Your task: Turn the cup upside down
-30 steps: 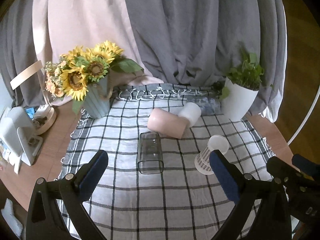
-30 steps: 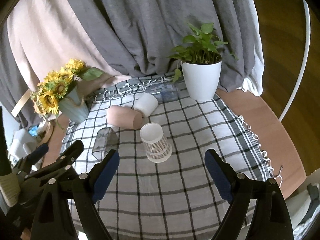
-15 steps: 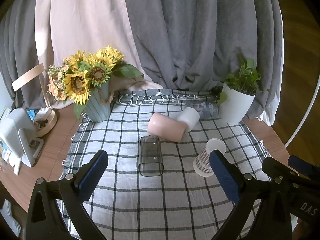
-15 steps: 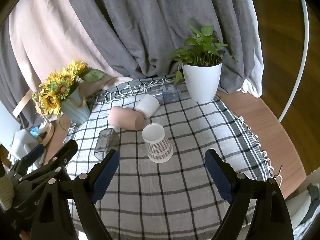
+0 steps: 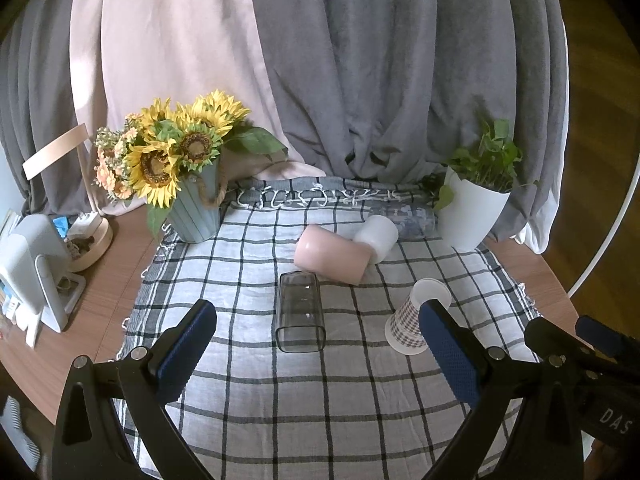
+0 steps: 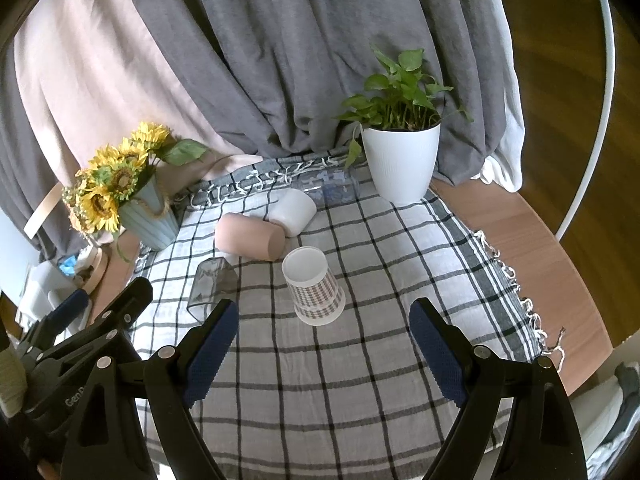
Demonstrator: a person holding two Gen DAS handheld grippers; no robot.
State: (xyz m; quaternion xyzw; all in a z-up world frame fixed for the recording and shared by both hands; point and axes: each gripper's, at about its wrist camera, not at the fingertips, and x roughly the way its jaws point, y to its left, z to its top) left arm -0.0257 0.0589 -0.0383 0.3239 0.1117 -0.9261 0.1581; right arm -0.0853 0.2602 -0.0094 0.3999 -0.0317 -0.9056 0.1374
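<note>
A checked paper cup (image 6: 314,290) stands upside down on the plaid cloth, rim down; it also shows in the left wrist view (image 5: 414,322). A clear glass (image 5: 299,312) lies on its side, mouth toward me. A pink cup (image 5: 332,254) and a white cup (image 5: 376,236) lie on their sides behind it. My left gripper (image 5: 316,346) is open and empty, above the cloth in front of the glass. My right gripper (image 6: 324,346) is open and empty, just in front of the paper cup.
A sunflower vase (image 5: 196,208) stands at the cloth's back left and a white plant pot (image 6: 400,164) at the back right. A clear bottle (image 6: 332,186) lies by the pot. White devices (image 5: 32,276) sit on the wooden table at left. Curtains hang behind.
Both grippers have drawn back and risen a little from the cups. The cups have not moved.
</note>
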